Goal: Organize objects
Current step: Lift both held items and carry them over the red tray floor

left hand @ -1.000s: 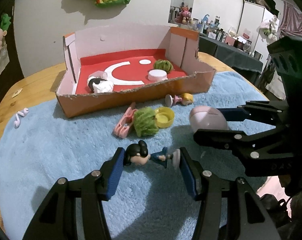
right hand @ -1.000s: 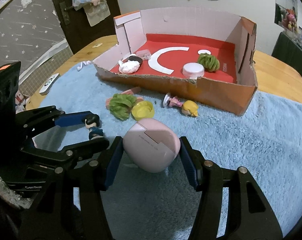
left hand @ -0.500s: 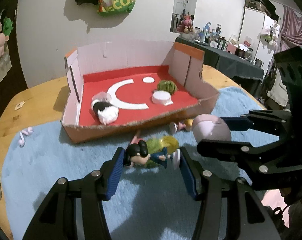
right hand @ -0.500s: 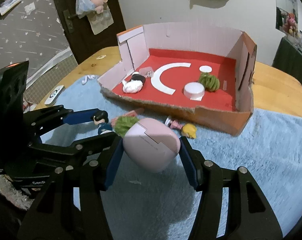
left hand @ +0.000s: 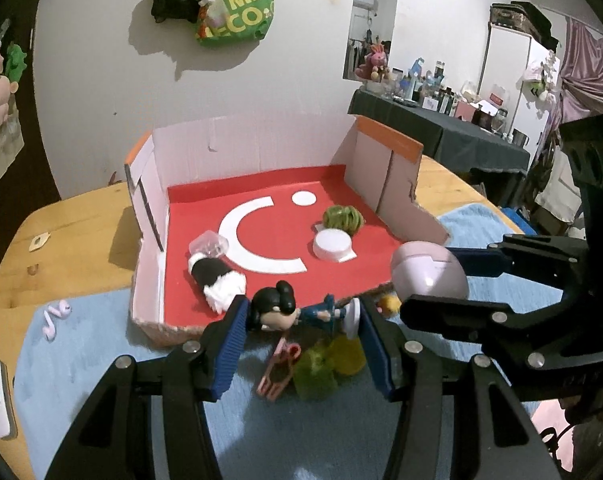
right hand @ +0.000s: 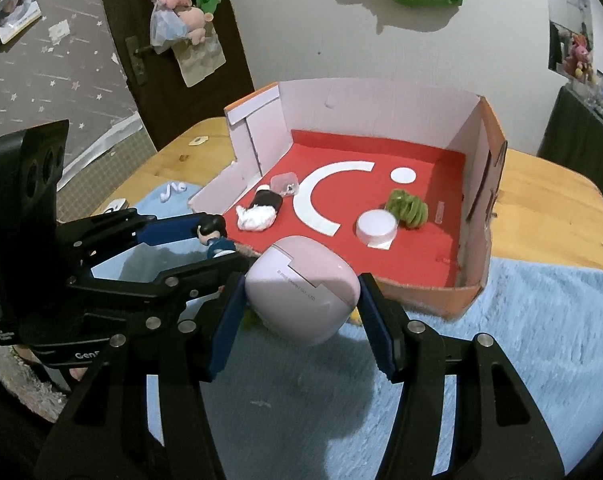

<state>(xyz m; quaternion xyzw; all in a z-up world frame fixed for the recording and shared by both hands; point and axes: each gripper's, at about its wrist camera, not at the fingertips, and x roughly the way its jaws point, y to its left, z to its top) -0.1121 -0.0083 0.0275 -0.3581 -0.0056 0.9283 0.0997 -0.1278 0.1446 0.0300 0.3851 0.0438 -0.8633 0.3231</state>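
While the left gripper (left hand: 301, 316) pinches the doll (left hand: 289, 312) end to end and the right gripper (right hand: 301, 300) clamps the pink case (right hand: 301, 292), both above the box's (left hand: 149, 216) near edge, that torn edge could snag either, and the rounded case might slip.

Fluffy blue cloth mat (right hand: 521, 320), torn cardboard box (left hand: 405, 184) with matt red floor, glossy pink plastic case (right hand: 301, 292), wooden table (left hand: 73, 236)
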